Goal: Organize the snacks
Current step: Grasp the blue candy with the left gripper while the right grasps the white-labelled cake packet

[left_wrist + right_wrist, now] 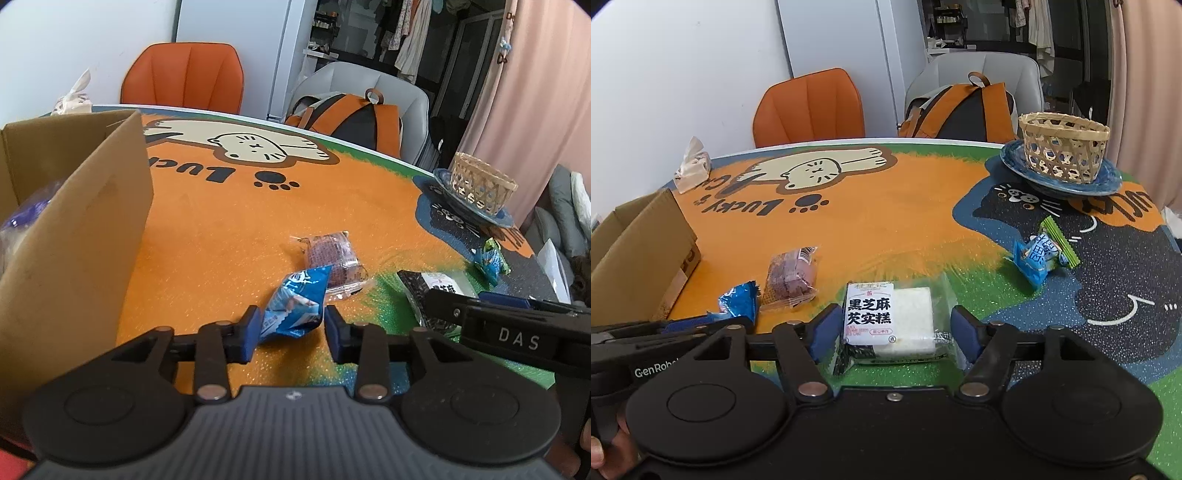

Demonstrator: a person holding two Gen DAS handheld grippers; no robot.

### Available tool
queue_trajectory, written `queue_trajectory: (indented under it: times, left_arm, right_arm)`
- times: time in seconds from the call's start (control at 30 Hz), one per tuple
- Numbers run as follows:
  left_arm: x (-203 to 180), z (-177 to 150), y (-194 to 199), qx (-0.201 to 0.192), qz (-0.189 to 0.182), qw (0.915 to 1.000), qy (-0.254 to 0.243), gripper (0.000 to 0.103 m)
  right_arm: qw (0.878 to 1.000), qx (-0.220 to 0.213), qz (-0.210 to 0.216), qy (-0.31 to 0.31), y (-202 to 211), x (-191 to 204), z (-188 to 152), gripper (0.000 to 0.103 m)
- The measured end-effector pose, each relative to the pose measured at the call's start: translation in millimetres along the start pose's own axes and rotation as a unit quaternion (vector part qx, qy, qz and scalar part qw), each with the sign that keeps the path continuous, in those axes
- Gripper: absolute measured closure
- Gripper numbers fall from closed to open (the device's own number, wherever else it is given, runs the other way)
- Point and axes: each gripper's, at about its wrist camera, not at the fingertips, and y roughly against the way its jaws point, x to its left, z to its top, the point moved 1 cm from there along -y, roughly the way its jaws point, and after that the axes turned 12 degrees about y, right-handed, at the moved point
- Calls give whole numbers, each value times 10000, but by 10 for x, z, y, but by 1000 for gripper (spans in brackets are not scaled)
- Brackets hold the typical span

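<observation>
My left gripper (pixel 290 326) is open, with a blue snack packet (pixel 295 302) lying on the table between its fingers. A purple cake in clear wrap (pixel 332 258) lies just beyond it. My right gripper (pixel 892 330) is open around a black sesame cake pack (pixel 890 321) with a white label, which rests on the table. The cardboard box (pixel 74 229) stands at the left and holds some snacks. The blue packet (pixel 737 302) and the purple cake (pixel 792 277) also show in the right wrist view, left of my right gripper.
A woven basket (pixel 1063 147) sits on a blue plate (pixel 1108 184) at the far right. A blue and green candy pair (pixel 1045 251) lies right of centre. A clear bag (pixel 690 166) lies at the far left edge. An orange chair (pixel 809 107) and a backpack (pixel 964 107) stand behind the table.
</observation>
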Motion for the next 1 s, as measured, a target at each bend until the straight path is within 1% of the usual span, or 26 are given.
queue_trajectory:
  times: [0.23, 0.27, 0.3, 0.37, 0.43, 0.57, 0.77, 1.0]
  left_arm:
    - [-37, 22, -82, -92, 13, 9999, -73, 63]
    - [-37, 23, -93, -90, -12, 9999, -67, 63]
    - [-42, 23, -97, -101, -13, 9999, -91, 68]
    - [-46, 22, -91, -79, -79, 9999, -120, 70]
    - [-40, 21, -67, -32, -216, 9997, -97, 76]
    - [-24, 9, -4, -65, -289, 9995, -101, 76]
    - [6, 39, 103, -145, -397, 9991, -55, 77]
    - [-43, 102, 338, -373, -612, 9974, -51, 78]
  right_arm:
    - [9999, -9, -44, 91, -48, 23, -6, 33]
    - [9999, -20, -47, 102, -47, 25, -6, 36]
    - [9999, -36, -49, 118, -40, 28, -6, 39]
    - [9998, -58, -6, 164, -18, 34, -4, 46]
    - [9998, -77, 11, 173, 3, 38, 1, 49]
    - [9999, -132, 13, 36, 37, 24, 12, 53]
    - [9997, -234, 58, 6, 102, 59, 34, 54]
    - [9990, -454, 42, -37, 288, 76, 116, 54]
